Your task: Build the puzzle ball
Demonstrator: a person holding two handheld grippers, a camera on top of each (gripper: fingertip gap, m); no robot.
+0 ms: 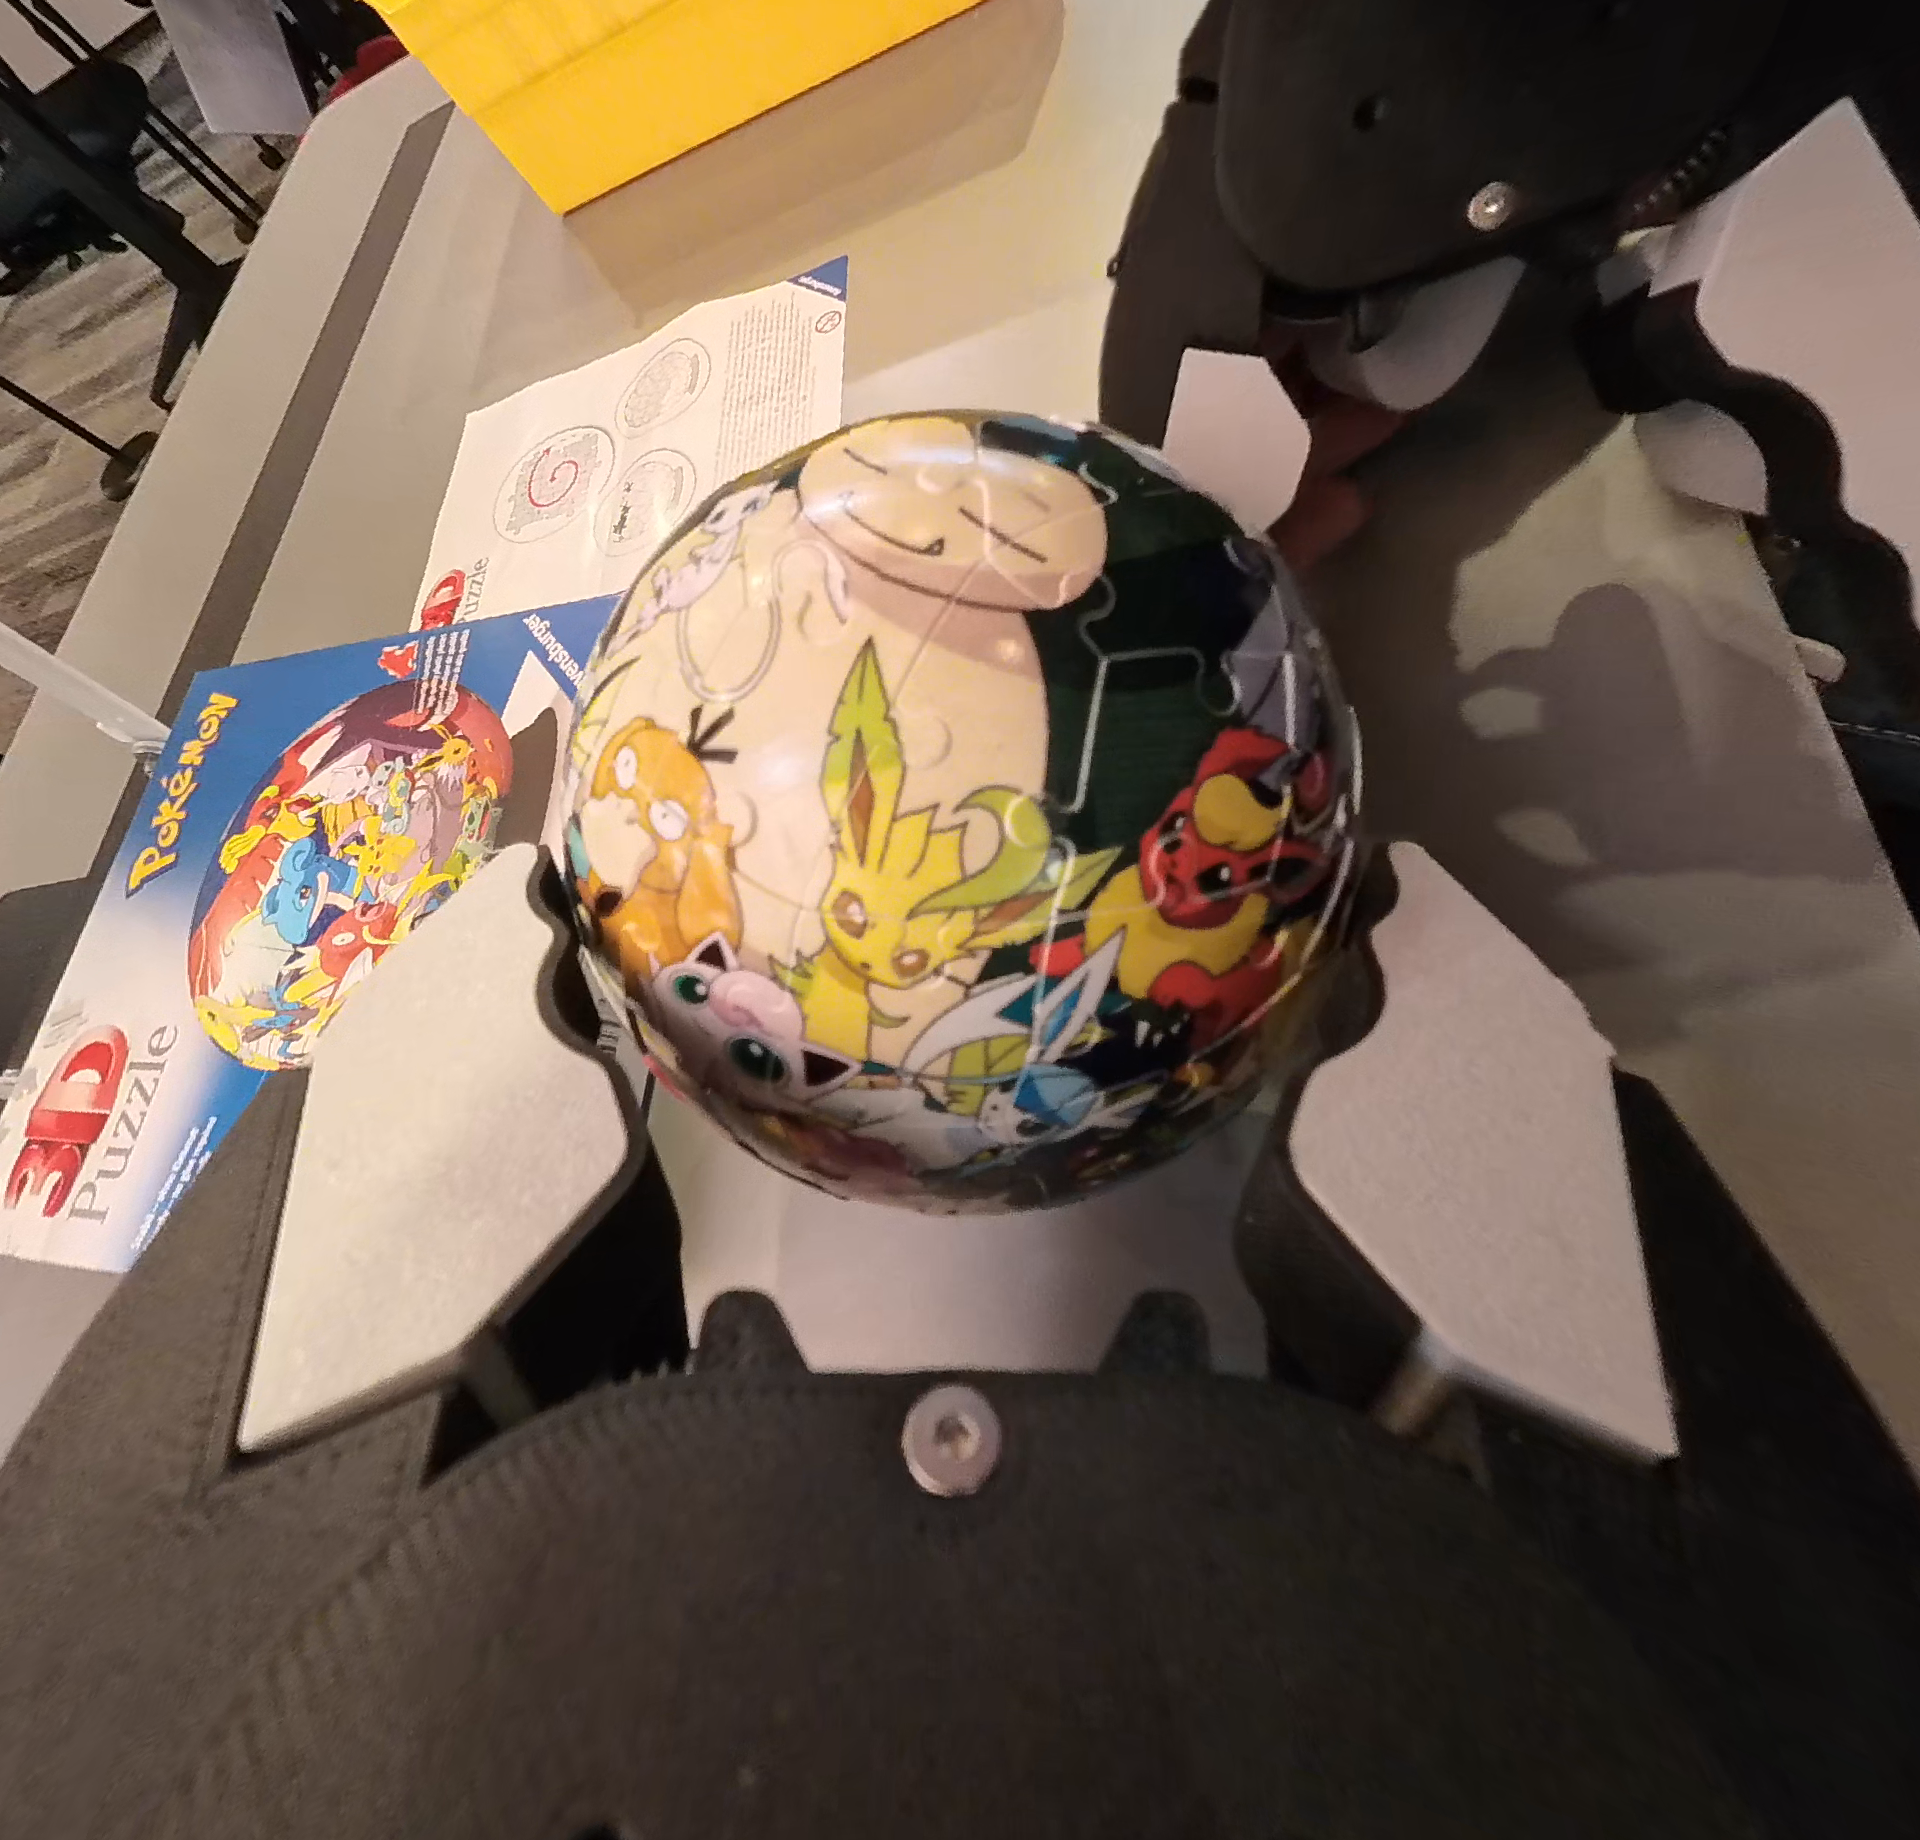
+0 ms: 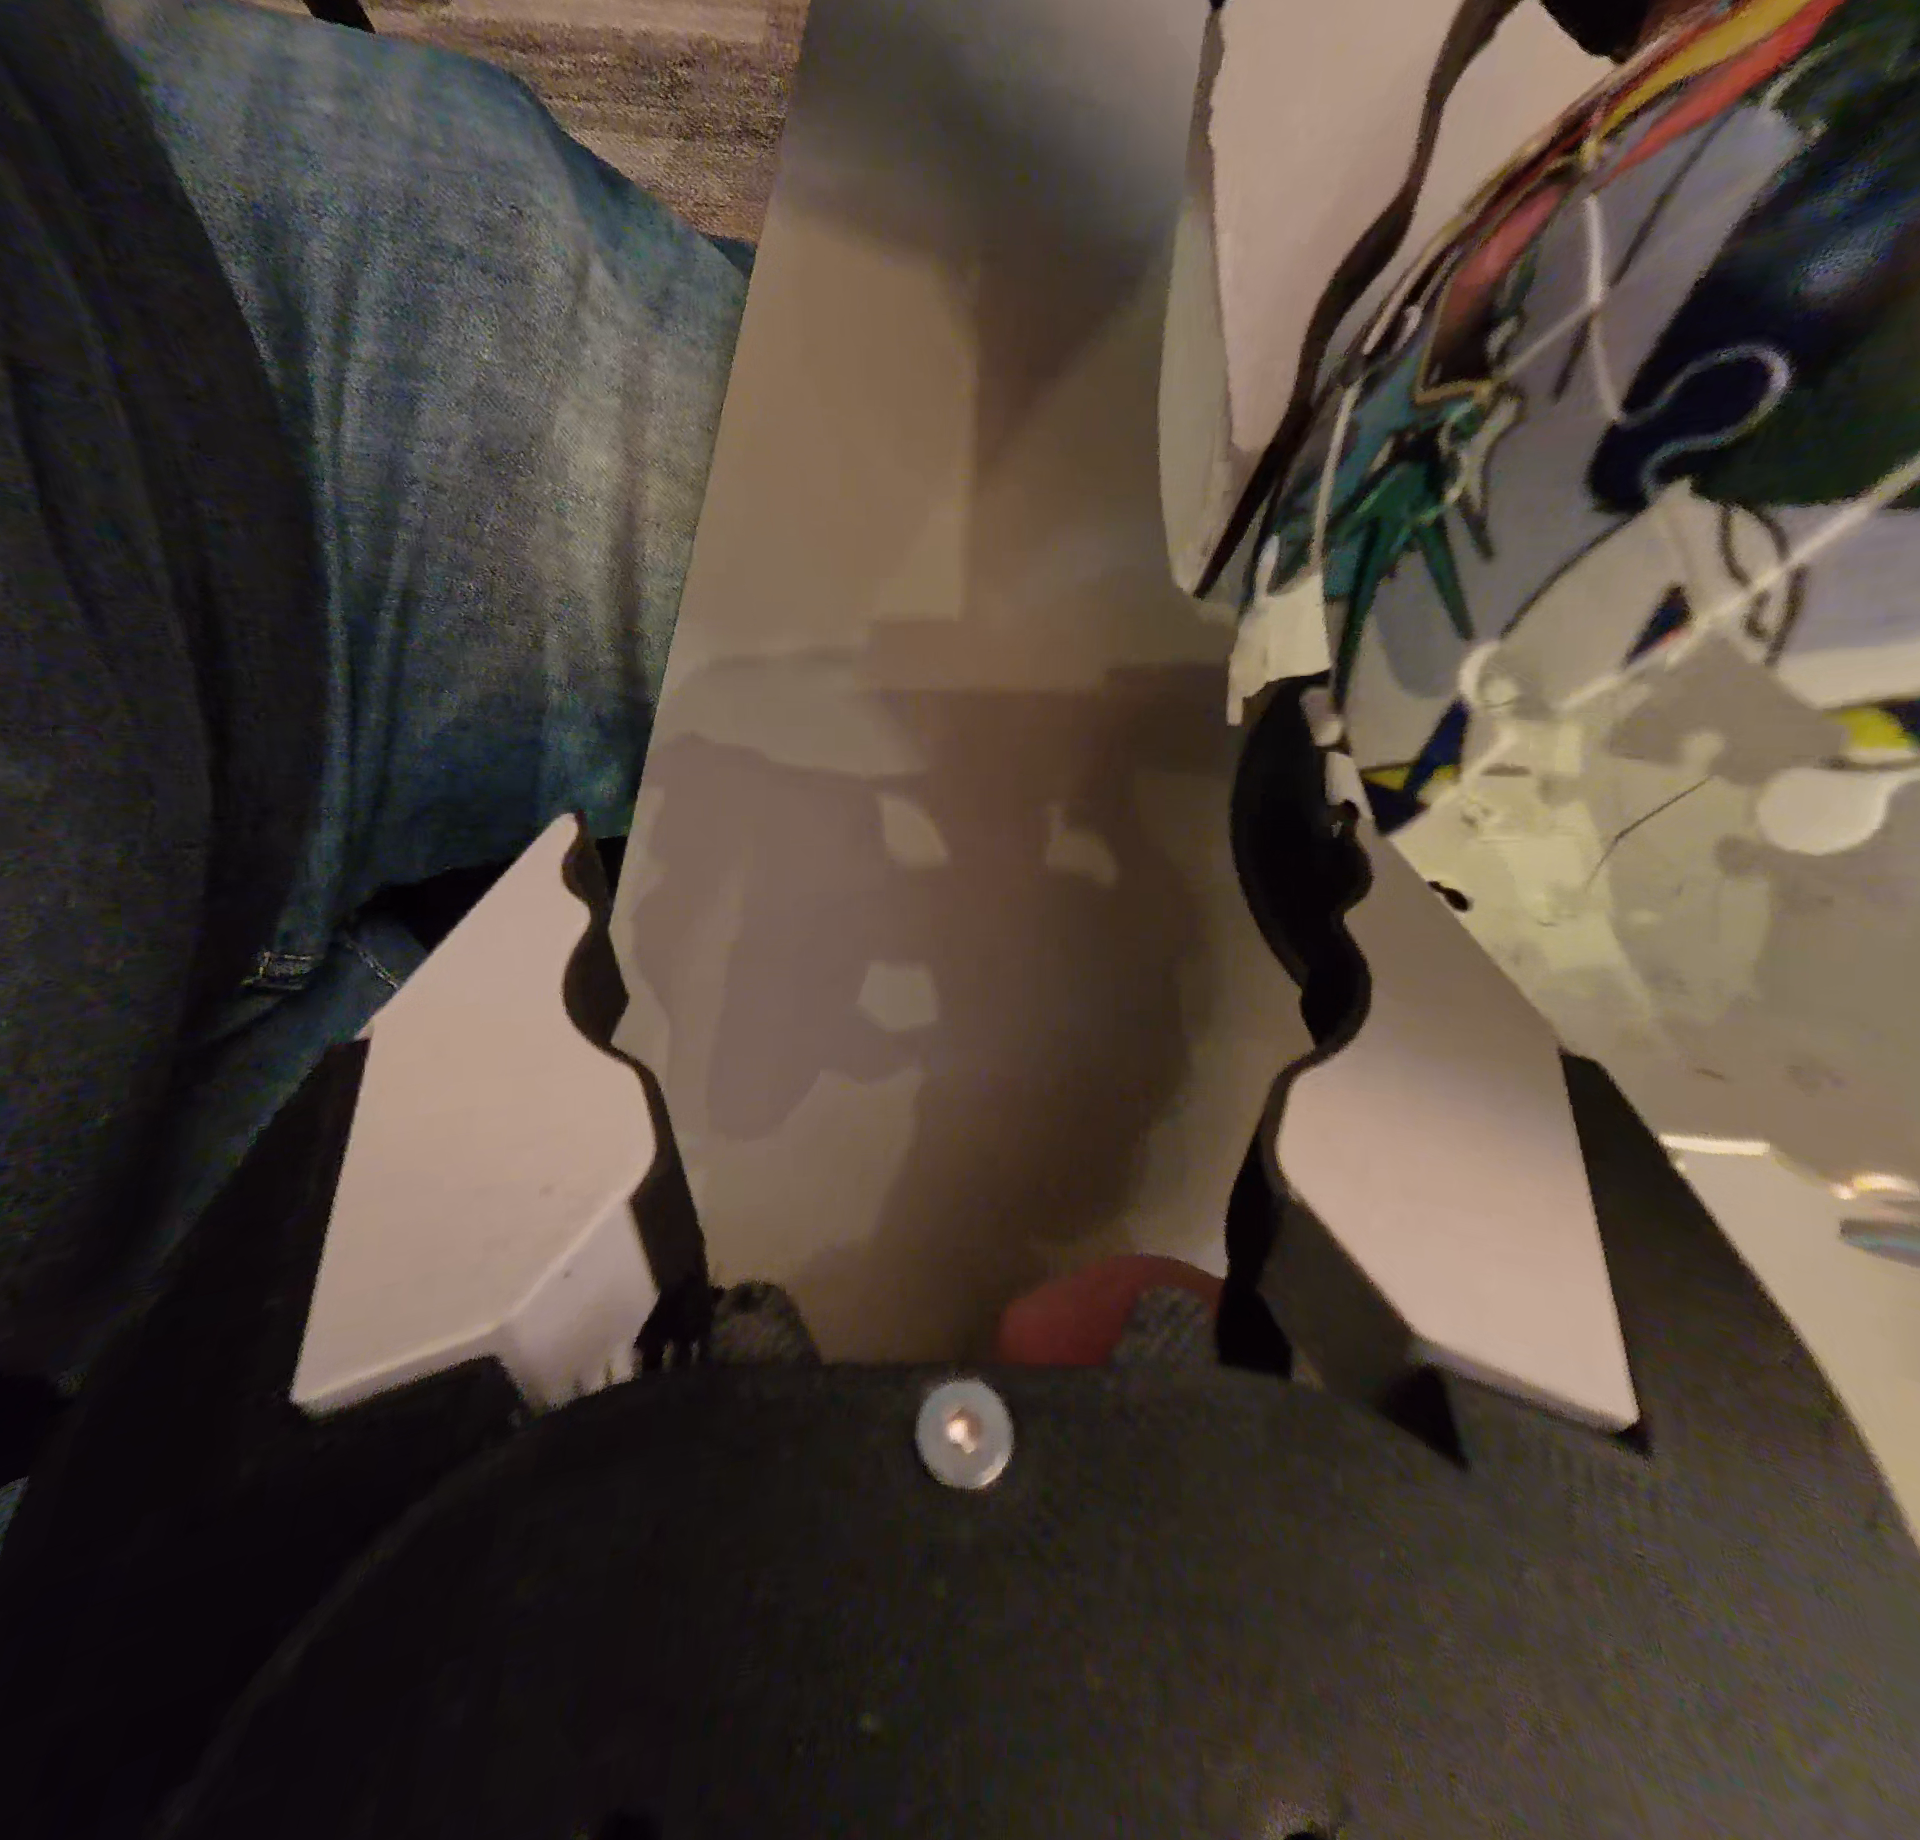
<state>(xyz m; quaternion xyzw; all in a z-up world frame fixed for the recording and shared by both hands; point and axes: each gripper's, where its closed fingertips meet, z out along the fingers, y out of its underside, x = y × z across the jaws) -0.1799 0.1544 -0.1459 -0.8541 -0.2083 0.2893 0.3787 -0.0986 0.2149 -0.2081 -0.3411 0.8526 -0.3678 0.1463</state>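
Observation:
The puzzle ball [image 1: 956, 814] is a glossy sphere printed with cartoon creatures, and its surface looks whole in the left wrist view. My left gripper [image 1: 961, 917] is shut on it, one finger on each side, and holds it above the table. My right gripper [image 1: 1434, 419] is behind the ball at the upper right, jaws apart. In the right wrist view the right gripper [image 2: 951, 928] is open and empty over the table. The ball [image 2: 1662, 440] lies outside its right finger, close against it.
A yellow bin [image 1: 707, 45] stands at the far side of the grey table [image 1: 1558, 751]. A white instruction sheet [image 1: 665, 419] and a blue puzzle leaflet [image 1: 260, 907] lie left of the ball. A person's jeans-clad leg [image 2: 312, 440] is at the table's edge.

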